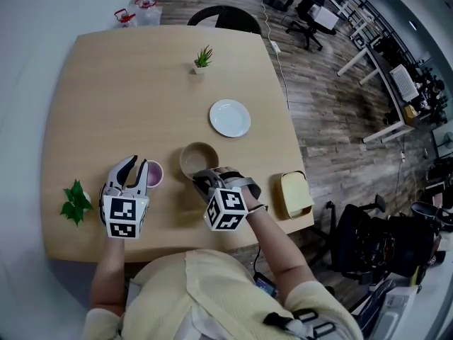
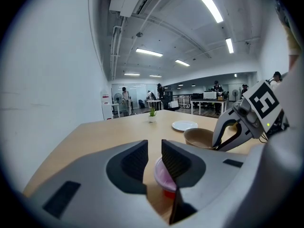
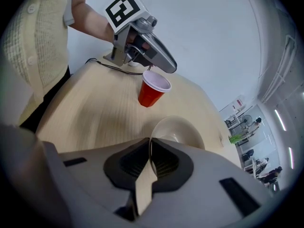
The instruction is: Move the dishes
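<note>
A tan bowl (image 1: 199,159) (image 3: 179,128) sits near the front middle of the wooden table (image 1: 106,105). My right gripper (image 1: 203,180) (image 3: 149,146) is shut on its near rim, and the thin wall shows between the pads. To the left of the bowl stands a red cup (image 1: 153,173) (image 3: 152,90) (image 2: 165,177) with a pale pink inside. My left gripper (image 1: 134,167) (image 2: 154,148) is open at the cup's left rim. A gap shows between its pads, and the rim sits just behind the right finger.
A white plate (image 1: 230,117) lies beyond the bowl, and a small potted plant (image 1: 203,57) stands farther back. A leafy green plant (image 1: 76,202) is at the front left. A yellow container (image 1: 294,193) sits at the right edge. A black chair (image 1: 223,16) stands behind the table.
</note>
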A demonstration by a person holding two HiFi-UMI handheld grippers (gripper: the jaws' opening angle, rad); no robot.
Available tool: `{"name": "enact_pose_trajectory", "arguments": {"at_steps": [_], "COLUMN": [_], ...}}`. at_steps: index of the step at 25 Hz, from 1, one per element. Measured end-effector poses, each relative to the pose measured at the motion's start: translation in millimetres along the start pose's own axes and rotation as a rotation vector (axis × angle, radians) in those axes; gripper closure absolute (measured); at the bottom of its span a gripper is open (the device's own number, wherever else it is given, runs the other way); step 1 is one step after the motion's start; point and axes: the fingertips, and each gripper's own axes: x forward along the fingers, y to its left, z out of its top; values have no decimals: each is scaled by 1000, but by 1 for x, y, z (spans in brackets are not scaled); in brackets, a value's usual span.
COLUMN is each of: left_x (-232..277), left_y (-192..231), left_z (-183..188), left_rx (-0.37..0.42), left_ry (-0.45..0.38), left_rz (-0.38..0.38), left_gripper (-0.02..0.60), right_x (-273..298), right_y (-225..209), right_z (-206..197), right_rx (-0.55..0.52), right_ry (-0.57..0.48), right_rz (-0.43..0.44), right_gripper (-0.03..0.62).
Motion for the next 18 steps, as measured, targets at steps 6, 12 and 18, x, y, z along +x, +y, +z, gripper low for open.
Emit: {"name": "enact_pose_trajectory", "arguments": {"at_steps": [6, 12, 18], "left_x": [-1, -2, 0], "left_y": [0, -4, -3], "left_z": [-3, -7, -6], "left_rx": [-6, -14, -17], "left_ry": [0, 5, 0], "left_rz": [-7, -34, -39], "left_gripper": [486, 486, 486], "right_x": [0, 1, -2], "right_y": [17, 23, 24], "right_z": [12, 20, 26], "right_rx": [-54, -50, 0], "right_ry": [-32, -58, -86], "right_rz": [44, 67, 85], "right_gripper": [565, 563, 551]}}
